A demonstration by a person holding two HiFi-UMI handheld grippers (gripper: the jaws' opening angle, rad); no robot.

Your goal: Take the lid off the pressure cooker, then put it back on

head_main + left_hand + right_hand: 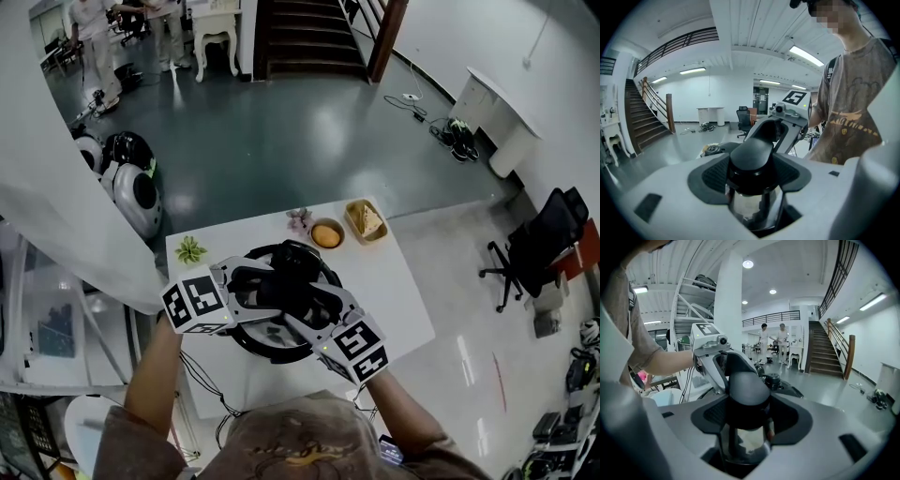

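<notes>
The pressure cooker [281,330], steel with a black lid, stands on the white table [398,300] in the head view. My left gripper [246,286] and right gripper [314,314] clasp it from opposite sides. In the left gripper view the pads [715,176] sit tight on a black side handle [751,152] with shiny steel [752,206] under it, and the right gripper [787,123] faces me. In the right gripper view the jaws [749,416] are shut on the opposite black handle [747,392]. The lid's knob [772,379] shows beyond it. Whether the lid rests on the pot is hidden.
Along the table's far edge stand a bowl of orange food [326,233], a yellow basket [366,219], a small flower [299,220] and a green plant [190,249]. A black office chair [534,248] stands on the right. People [772,339] stand far off by the stairs.
</notes>
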